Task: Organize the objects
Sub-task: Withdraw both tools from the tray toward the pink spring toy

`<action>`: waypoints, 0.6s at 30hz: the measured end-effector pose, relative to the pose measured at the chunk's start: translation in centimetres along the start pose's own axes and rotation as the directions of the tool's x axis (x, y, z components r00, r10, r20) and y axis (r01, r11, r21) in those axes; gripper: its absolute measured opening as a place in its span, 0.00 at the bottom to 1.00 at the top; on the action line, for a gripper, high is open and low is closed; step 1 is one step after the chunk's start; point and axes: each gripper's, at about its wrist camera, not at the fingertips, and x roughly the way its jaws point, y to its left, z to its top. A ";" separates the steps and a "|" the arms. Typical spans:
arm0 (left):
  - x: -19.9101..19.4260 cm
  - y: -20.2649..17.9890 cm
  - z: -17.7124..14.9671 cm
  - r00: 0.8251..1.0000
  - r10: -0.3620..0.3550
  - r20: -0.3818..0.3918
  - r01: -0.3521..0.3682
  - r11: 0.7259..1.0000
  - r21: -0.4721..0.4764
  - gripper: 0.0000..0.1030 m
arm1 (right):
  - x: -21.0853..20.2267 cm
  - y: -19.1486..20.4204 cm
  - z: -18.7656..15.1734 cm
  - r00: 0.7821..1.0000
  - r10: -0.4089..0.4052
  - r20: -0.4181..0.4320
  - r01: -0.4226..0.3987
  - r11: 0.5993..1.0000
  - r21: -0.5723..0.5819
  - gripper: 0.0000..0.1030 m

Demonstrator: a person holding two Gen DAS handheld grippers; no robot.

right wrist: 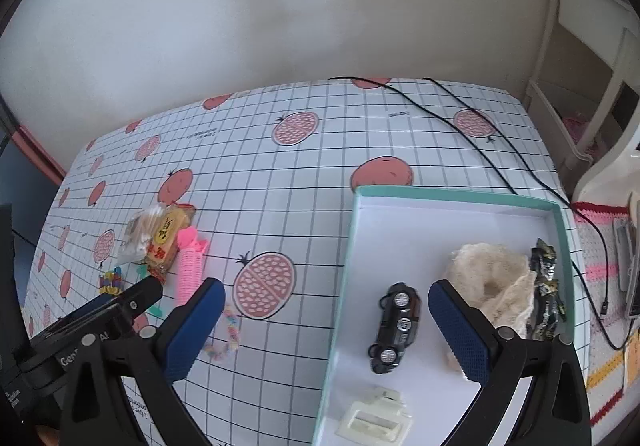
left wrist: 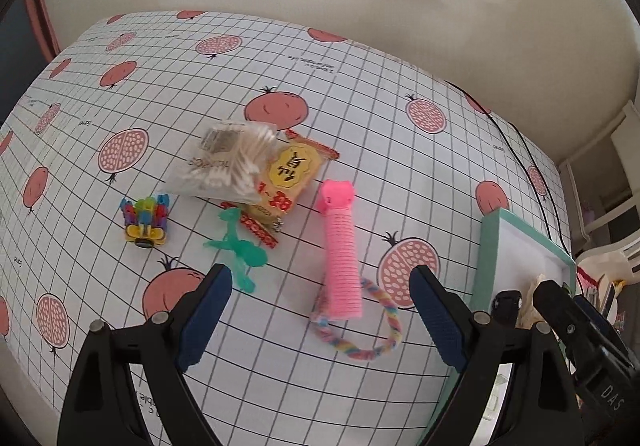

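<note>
Fingers of my left gripper [left wrist: 320,310] and right gripper [right wrist: 326,326] spread wide, holding nothing. Pink coil toy [left wrist: 342,254] next: straddle its middle, then into teal box [right wrist: 460,195].

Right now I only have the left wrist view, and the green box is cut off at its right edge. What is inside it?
Observer: A black toy car lies on its side in the box. From the right wrist view it shows between the open fingers of the right claw.
Reviewer: Anything else in there?
Observer: A cream fluffy piece lies against a dark crinkled wrapper by the box's right wall.
Reviewer: Is that all?
Observer: No, a white hair clip sits at the near end of the box.
</note>
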 end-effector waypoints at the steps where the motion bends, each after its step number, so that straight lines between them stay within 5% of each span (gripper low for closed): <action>1: 0.1 0.6 0.1 1.000 0.008 -0.002 -0.008 1.000 -0.006 0.88 | 0.2 0.8 -0.1 1.000 0.005 -0.003 -0.005 1.000 -0.013 1.00; 11: 1.2 5.1 0.9 0.998 0.046 -0.031 -0.047 0.998 -0.040 0.88 | 3.6 6.6 -1.7 0.997 0.028 -0.075 -0.036 0.994 -0.102 0.95; 18: 1.9 6.3 1.0 0.999 0.027 -0.028 -0.029 0.997 -0.069 0.88 | 5.6 7.8 -2.6 0.992 0.006 -0.122 -0.022 0.991 -0.131 0.82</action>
